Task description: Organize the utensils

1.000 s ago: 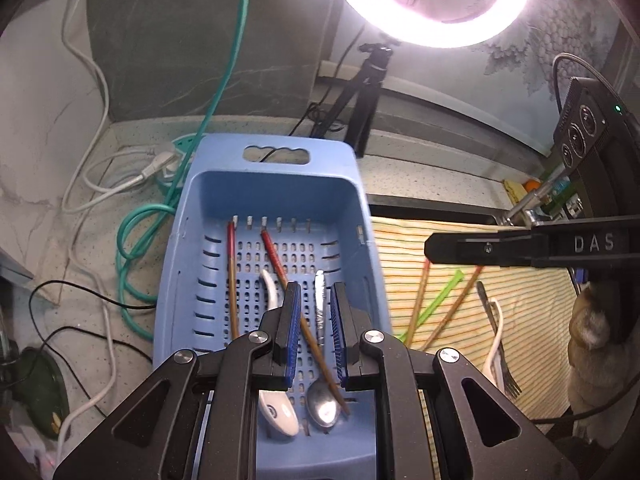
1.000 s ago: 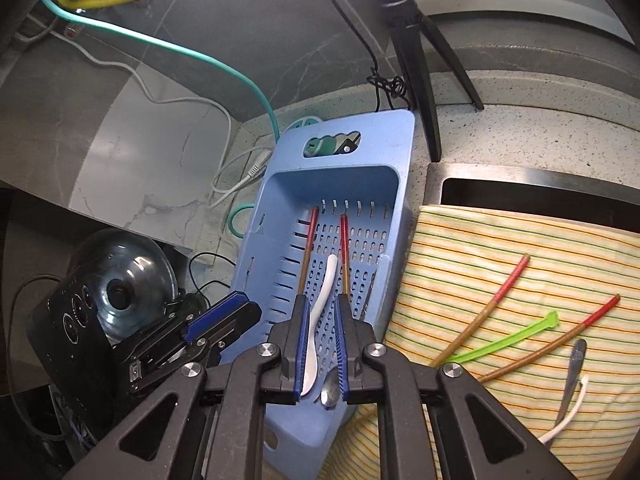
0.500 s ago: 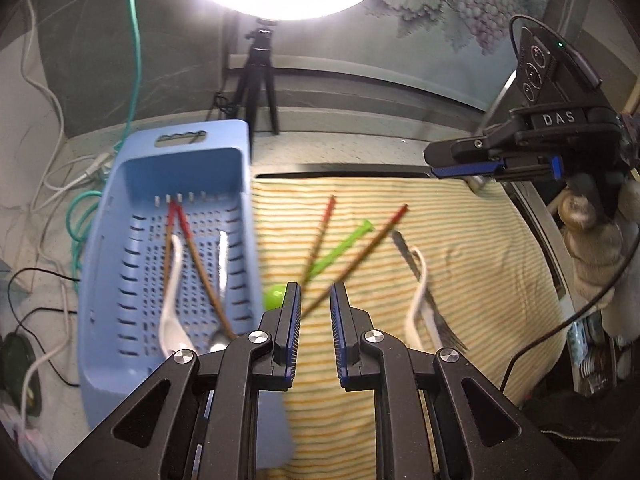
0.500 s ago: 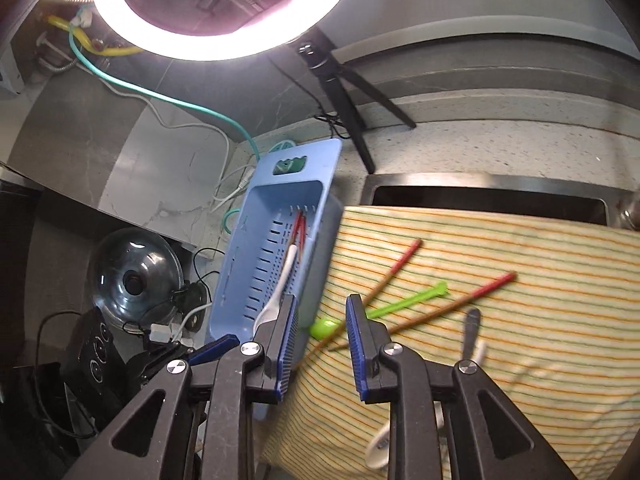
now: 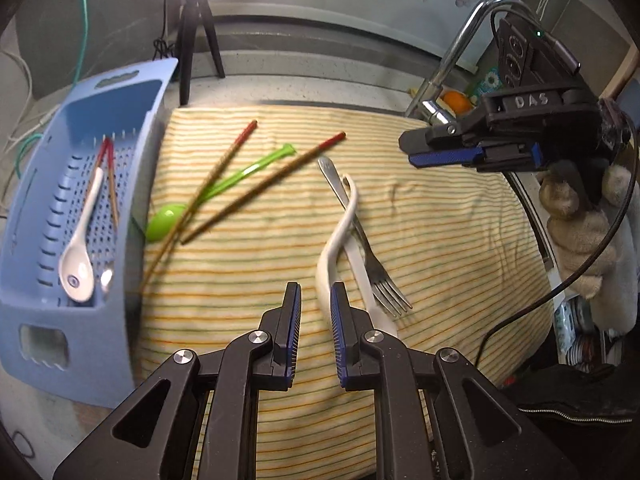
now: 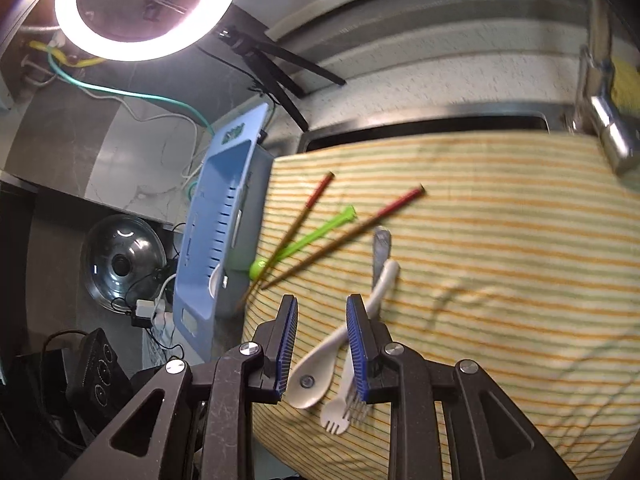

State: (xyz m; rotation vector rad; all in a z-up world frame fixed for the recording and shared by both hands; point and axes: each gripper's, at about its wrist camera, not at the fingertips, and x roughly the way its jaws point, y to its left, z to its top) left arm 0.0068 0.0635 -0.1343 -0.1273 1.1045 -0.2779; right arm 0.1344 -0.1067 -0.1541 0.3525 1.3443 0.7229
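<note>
Roughly halfway: blue basket (image 5: 86, 208) at nine o'clock is already holding a spoon and chopsticks, while both empty, slightly parted grippers (image 5: 314, 336) (image 6: 322, 344) are hovering over the leftover utensils (image 5: 344, 224) on the cloth (image 5: 440, 240).

Black gripper (image 5: 312, 300), blue pads (image 5: 297, 320)

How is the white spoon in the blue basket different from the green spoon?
The white spoon lies inside the blue basket; the green spoon lies on the striped cloth. A chopstick crosses the green spoon; two lie beside the white spoon. The green handle looks thinner. Both point their bowls toward the camera.
</note>
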